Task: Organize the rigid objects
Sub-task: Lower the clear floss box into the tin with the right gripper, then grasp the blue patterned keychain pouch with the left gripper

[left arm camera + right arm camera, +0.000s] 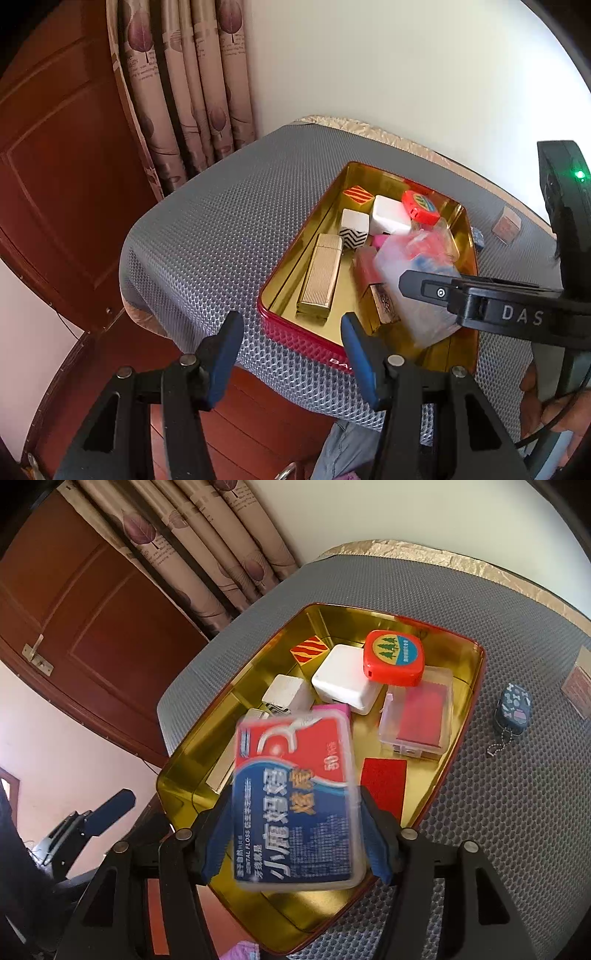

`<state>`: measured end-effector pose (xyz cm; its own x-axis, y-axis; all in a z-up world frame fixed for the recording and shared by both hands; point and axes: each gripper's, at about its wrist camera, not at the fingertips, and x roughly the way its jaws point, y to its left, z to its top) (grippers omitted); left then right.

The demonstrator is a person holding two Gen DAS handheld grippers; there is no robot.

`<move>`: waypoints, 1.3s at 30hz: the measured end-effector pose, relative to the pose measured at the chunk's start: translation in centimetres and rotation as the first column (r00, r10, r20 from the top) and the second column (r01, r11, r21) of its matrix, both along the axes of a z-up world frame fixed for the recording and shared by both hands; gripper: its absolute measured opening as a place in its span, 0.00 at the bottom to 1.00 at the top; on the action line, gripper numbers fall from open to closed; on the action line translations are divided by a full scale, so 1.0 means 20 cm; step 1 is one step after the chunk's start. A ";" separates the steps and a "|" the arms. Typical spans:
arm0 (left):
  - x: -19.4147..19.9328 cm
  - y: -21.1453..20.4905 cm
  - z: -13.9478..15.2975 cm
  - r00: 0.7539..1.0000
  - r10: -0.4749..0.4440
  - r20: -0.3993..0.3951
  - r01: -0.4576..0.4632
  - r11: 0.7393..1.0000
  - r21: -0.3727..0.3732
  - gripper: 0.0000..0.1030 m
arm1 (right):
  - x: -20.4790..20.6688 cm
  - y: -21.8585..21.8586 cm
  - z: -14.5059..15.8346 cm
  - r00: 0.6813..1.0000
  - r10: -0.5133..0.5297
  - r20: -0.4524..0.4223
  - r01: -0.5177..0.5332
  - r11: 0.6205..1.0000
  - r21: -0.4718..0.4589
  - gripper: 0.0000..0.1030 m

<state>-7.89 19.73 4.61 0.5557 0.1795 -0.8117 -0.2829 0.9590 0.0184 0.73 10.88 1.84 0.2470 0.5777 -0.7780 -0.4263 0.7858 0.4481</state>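
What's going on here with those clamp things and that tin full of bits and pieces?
A person is tidying small hard items into a gold-lined red tin on a grey mat, using a hand-held gripper in each hand. The right gripper has a plastic dental floss box between its fingers, over the tin's near end. The left gripper is open and empty beside the tin. A tape measure, a white charger and more are already inside; a small blue keychain case lies outside.

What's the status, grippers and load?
Left gripper open, empty. Right gripper holds floss box over tin. Small blue case outside on mat.
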 end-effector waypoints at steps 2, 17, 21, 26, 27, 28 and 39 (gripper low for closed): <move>0.00 0.00 -0.01 1.000 -0.004 -0.005 0.004 1.000 0.001 0.54 | 0.00 0.00 0.00 1.000 -0.002 0.001 0.002 1.000 -0.002 0.60; 0.02 0.00 -0.04 0.999 -0.011 -0.036 0.011 1.000 0.017 0.54 | -0.14 -0.46 0.03 0.981 -0.190 0.026 0.184 0.972 0.144 0.72; 0.02 -0.01 -0.04 0.999 -0.010 -0.036 0.011 1.000 0.028 0.54 | -0.18 -0.77 -0.05 0.951 -0.310 0.010 0.308 0.947 0.095 0.74; 0.01 -0.04 -0.03 0.999 -0.011 -0.037 0.013 0.998 0.058 0.54 | -0.23 -1.11 -0.13 0.885 -0.443 0.144 0.461 0.877 -0.134 0.73; 0.01 -0.05 -0.03 0.999 -0.013 -0.037 0.016 0.998 0.067 0.54 | -0.25 -1.17 -0.14 0.868 -0.454 0.201 0.491 0.847 -0.203 0.73; 0.01 -0.06 -0.03 0.999 -0.016 -0.036 0.019 0.997 0.076 0.54 | -0.26 -1.23 -0.15 0.849 -0.459 0.261 0.520 0.812 -0.266 0.73; 0.00 -0.24 0.13 0.995 -0.098 0.017 0.094 0.981 0.168 0.54 | -0.29 -1.65 -0.20 0.738 -0.462 0.492 0.672 0.573 -0.470 0.95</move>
<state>-7.89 14.84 7.25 0.5968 0.2564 -0.7603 -0.1923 0.9657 0.1746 -5.11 -22.10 -2.09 0.6204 -0.3102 -0.7204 0.1845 0.9504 -0.2503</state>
